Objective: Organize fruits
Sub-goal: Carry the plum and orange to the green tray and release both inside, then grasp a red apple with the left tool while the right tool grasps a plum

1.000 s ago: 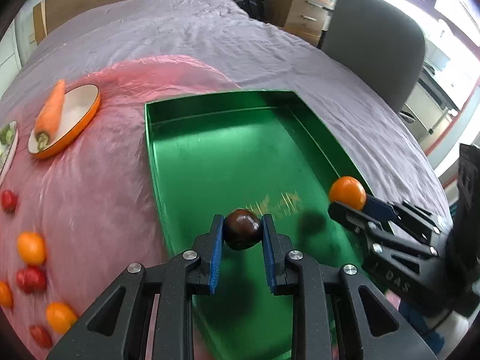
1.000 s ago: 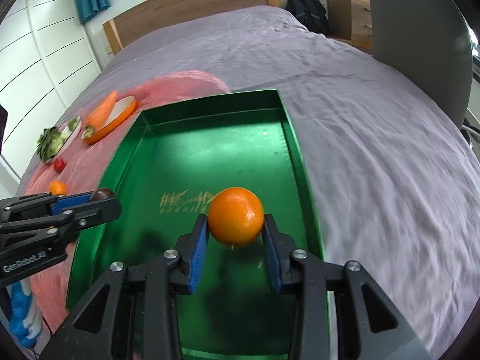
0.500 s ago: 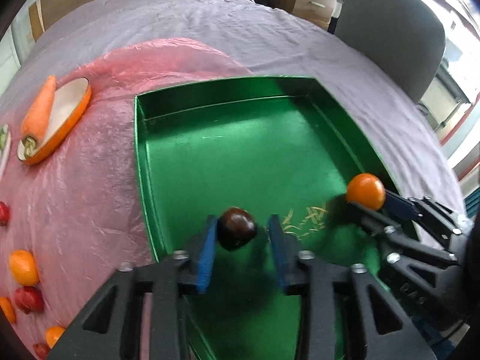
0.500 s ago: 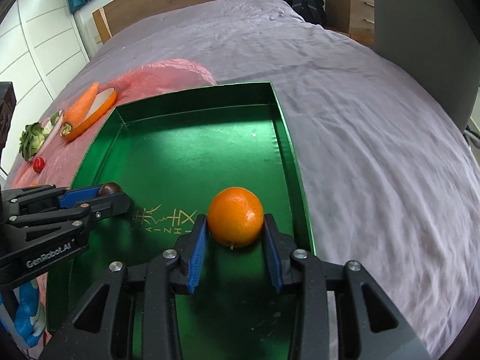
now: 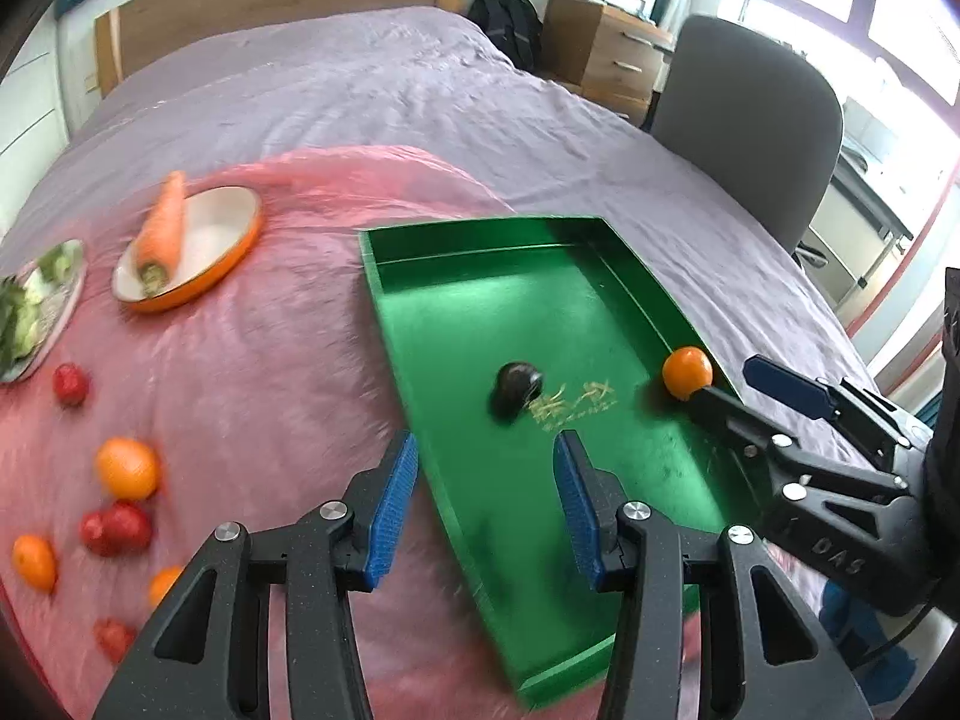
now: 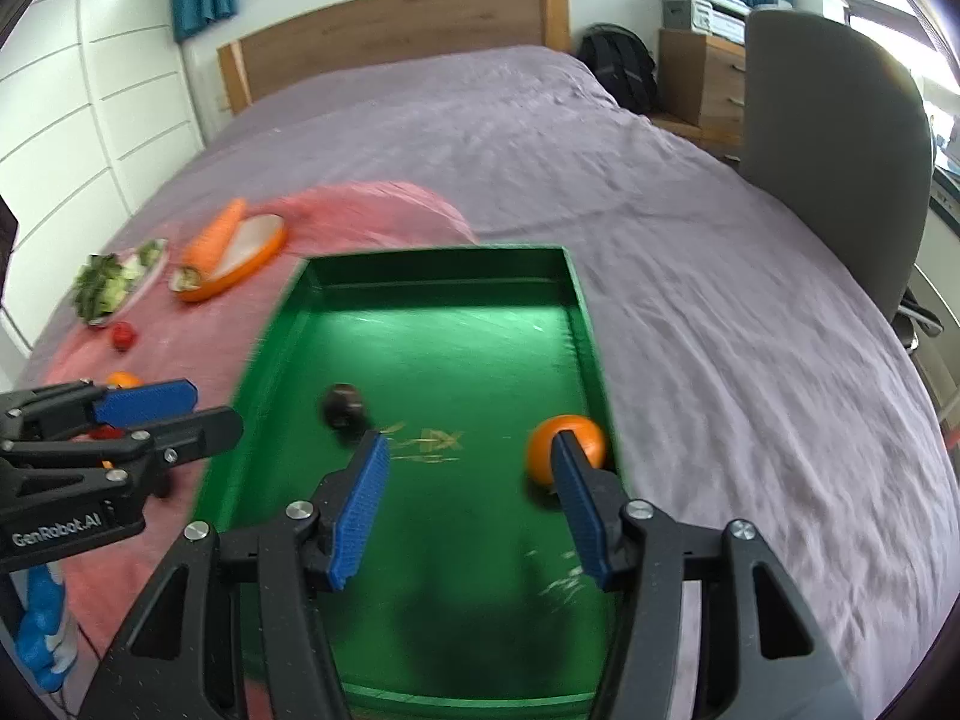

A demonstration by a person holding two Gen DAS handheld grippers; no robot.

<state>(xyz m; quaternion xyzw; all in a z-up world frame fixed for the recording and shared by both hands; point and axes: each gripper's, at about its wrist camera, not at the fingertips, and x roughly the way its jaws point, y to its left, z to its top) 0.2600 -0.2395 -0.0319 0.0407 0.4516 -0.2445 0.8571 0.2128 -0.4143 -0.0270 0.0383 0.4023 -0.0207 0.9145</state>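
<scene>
From the left of the scene: a plate of greens [image 6: 117, 282] and an orange-rimmed dish [image 5: 198, 258] carrying a carrot [image 5: 161, 222] sit at the far left of the pink cloth [image 5: 288, 360] spread on the bed [image 5: 420, 96]. Nearer on the cloth lie the loose fruits yet to be sorted: a red fruit [image 5: 70, 384], an orange fruit [image 5: 127, 468], a red pair [image 5: 117, 528] and further small ones toward the near left edge. The left gripper [image 5: 486, 501] hangs over the left rim of the green tray [image 5: 480, 276], its jaws released and opening with nothing between them. The dark plum [image 5: 517, 387] lies on the tray floor, left of centre, just beyond those jaws. The right gripper [image 6: 471, 507] is over the near half of the tray, jaws parted wide and opening; the orange [image 6: 564, 441] rests against the right wall, partly hidden behind the right finger [image 6: 576, 498], and appears free of the pads. The step in hand is judged to be the release of two fruits into the tray. The next move likely calls for lifting both grippers clear without nudging either round fruit, then reaching left to the loose fruits on the cloth.
</scene>
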